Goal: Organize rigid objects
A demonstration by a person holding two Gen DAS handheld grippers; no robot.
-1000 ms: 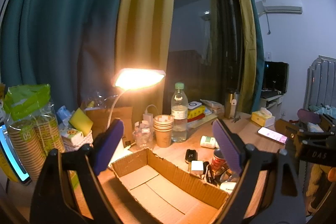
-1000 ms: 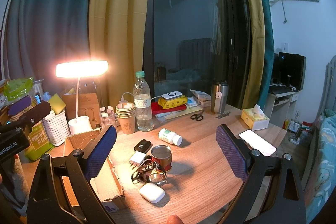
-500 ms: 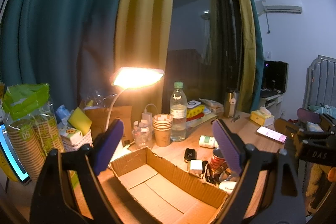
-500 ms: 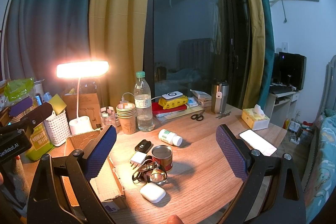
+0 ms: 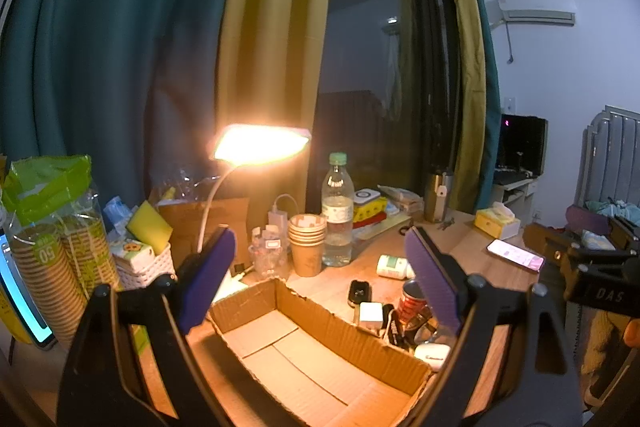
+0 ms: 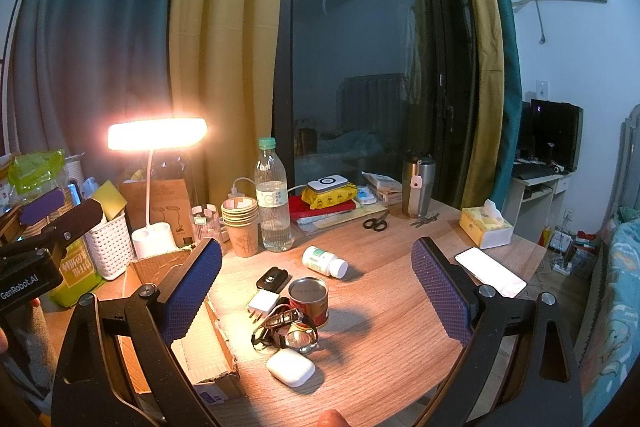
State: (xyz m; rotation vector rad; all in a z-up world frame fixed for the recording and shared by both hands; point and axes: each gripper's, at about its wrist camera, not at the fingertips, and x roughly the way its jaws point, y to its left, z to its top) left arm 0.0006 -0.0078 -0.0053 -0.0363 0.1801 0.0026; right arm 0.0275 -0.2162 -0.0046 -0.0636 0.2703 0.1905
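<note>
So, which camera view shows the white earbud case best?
The right wrist view: the white earbud case lies whole on the table, unobstructed. In the left wrist view, the case is partly hidden behind the cardboard box wall.

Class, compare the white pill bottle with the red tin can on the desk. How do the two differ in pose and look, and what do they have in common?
The pill bottle lies on its side; the tin can stands upright. The pill bottle is white with a green label; the tin can is red with a metal top. The pill bottle lies apart from other items; the tin can sits right against the watch in the small pile. Both are cylindrical and rest on the wooden desk, outside the cardboard box.
</note>
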